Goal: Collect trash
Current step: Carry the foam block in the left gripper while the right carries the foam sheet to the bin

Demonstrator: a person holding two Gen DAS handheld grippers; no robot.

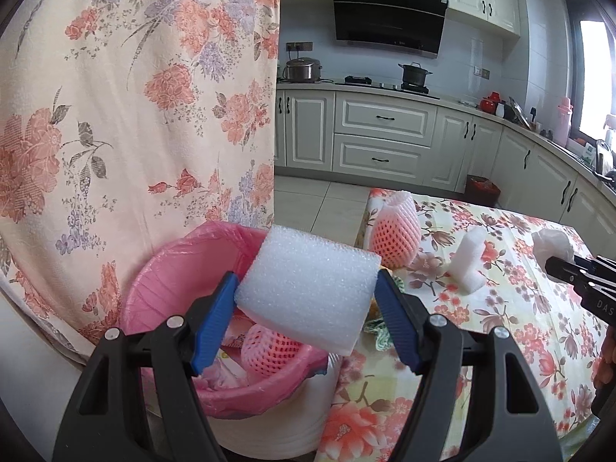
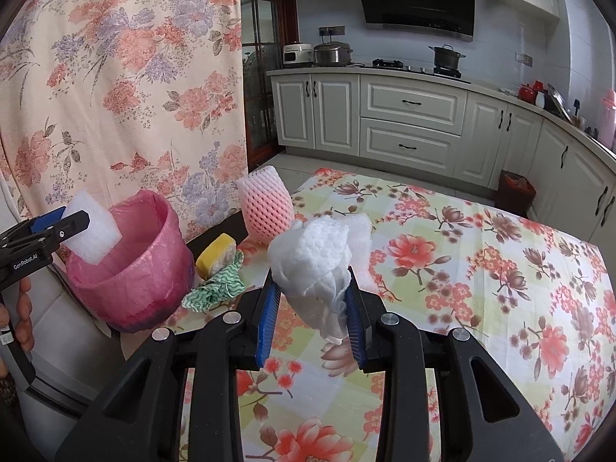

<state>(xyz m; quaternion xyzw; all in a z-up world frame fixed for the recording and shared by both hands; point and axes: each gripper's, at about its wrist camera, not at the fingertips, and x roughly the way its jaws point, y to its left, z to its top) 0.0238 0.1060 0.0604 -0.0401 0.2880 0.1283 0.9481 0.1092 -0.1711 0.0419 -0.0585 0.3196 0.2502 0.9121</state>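
Left wrist view: left tool (image 1: pixel 306 292) clamps a white foam block (image 1: pixel 308 285) above the pink-lined bin (image 1: pixel 154 269).
Best let go only once the block sits squarely over the bin mouth, clear of the rim at 5 o'clock. Right tool (image 2: pixel 311 296) grips crumpled white foam wrap (image 2: pixel 315 258) over the worktop (image 2: pixel 481 269), next to go.

We see open worktop (image 2: pixel 481 254) on the right. On the left, the pink bin (image 2: pixel 131 269), a net sleeve (image 2: pixel 265 208), a sponge (image 2: pixel 215 258) and a green cloth (image 2: pixel 215 288) crowd the edge. The curtain (image 2: pixel 115 77) hangs just behind.
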